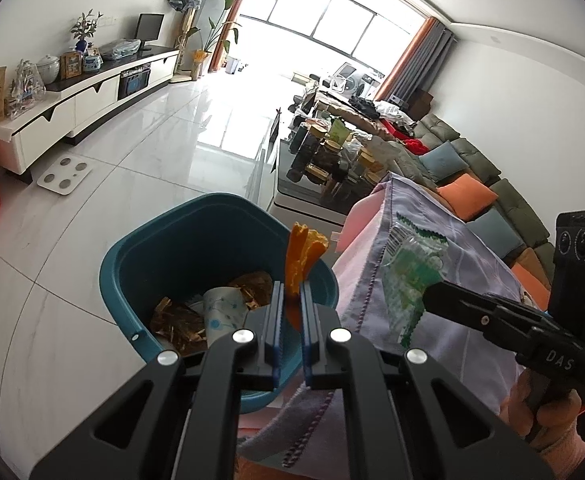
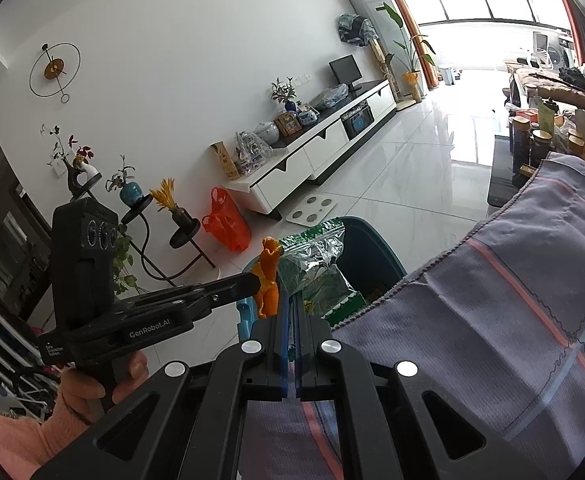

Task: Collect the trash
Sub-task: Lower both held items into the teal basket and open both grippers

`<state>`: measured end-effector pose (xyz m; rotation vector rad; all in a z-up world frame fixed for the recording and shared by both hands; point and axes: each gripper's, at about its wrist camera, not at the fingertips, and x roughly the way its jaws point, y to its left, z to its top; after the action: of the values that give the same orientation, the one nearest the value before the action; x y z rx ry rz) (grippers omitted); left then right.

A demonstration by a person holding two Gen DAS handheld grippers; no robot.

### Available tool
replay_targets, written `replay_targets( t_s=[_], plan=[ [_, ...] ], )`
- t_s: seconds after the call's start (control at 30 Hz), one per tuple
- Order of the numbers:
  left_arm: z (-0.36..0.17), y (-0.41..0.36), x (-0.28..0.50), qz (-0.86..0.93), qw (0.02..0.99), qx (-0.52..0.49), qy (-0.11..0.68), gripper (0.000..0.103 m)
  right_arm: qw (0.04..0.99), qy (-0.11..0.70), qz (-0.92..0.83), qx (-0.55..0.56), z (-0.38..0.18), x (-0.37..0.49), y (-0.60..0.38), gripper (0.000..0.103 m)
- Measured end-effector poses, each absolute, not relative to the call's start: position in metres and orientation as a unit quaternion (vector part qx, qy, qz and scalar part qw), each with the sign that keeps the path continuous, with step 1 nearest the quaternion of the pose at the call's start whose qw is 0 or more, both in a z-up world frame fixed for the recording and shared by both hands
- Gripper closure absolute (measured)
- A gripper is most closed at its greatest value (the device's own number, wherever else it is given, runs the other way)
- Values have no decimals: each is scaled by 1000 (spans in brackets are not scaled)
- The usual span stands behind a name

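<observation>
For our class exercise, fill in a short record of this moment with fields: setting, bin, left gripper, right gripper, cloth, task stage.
setting: living room with a pale tiled floor
bin: teal bin on the floor, holding a paper cup and brown scraps
left gripper: left gripper shut on an orange peel, above the bin
right gripper: right gripper shut on a green plastic wrapper, beside the peel
cloth: purple striped cloth draped next to the bin
task stage: both pieces held, not yet dropped
</observation>
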<state>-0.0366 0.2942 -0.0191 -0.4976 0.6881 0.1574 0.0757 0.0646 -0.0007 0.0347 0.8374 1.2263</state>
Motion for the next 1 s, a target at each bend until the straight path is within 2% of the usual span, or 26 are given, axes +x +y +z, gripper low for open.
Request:
replay_targets(
  t_s=[1.0],
  plan=[
    [-40,309,-29,99,897,-254,348,94,726,402,558,-1,-7,77,101,101]
  ],
)
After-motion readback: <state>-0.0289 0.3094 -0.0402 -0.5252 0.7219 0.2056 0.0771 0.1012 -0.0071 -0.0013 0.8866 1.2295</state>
